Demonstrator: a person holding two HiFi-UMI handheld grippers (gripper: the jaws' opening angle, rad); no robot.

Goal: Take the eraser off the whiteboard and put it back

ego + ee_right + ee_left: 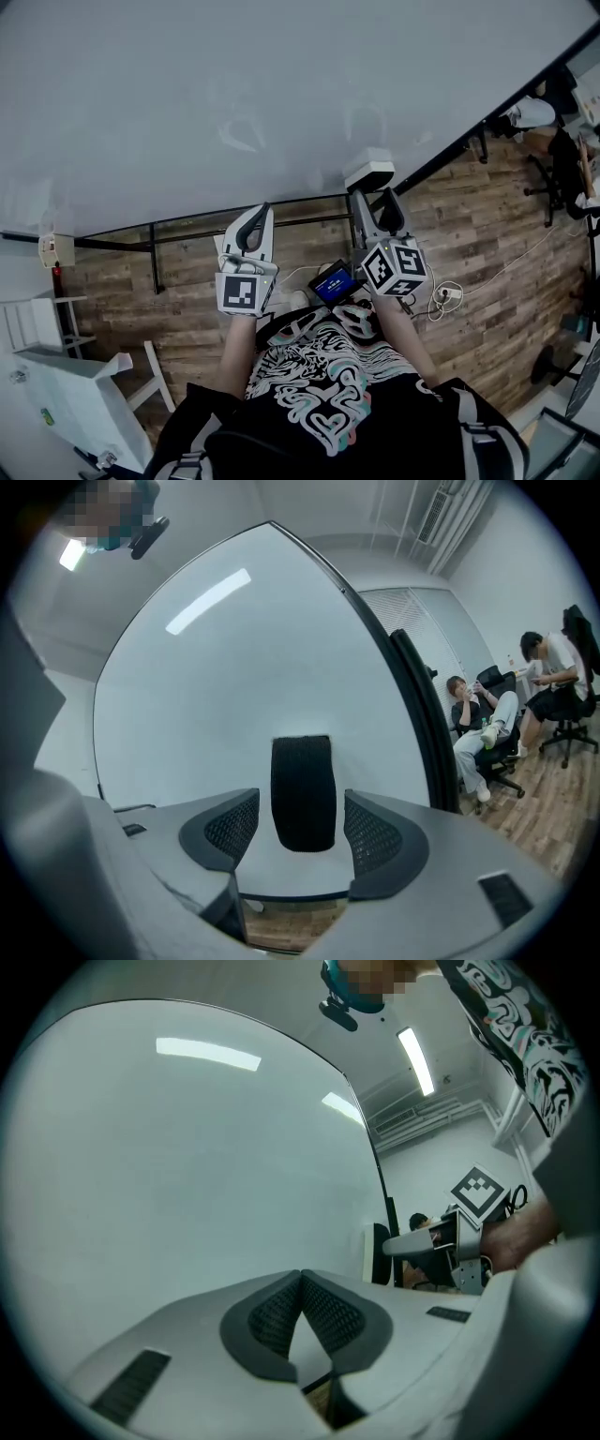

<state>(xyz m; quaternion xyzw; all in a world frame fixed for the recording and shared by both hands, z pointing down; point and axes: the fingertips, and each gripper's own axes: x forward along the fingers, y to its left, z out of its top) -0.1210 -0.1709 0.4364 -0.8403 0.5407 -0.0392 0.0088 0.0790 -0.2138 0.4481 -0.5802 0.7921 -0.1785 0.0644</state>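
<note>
The eraser (368, 175) sticks to the big whiteboard (234, 103) near its lower edge. In the right gripper view the eraser (302, 794) shows as a dark felt block on the whiteboard (234, 686). My right gripper (373, 201) points at it. There my right gripper (302, 825) is open, with a finger on each side of the eraser and a gap on both sides. My left gripper (251, 228) hangs to the left, close to the board, shut and empty. Its pads meet in the left gripper view, where my left gripper (300, 1309) faces the whiteboard (187, 1166).
The board's black stand (155, 253) runs below it over a wooden floor (487, 216). Two people sit on office chairs (487, 728) to the right. A white shelf and chair (66, 375) stand at the left. Cables with a power strip (445, 295) lie on the floor.
</note>
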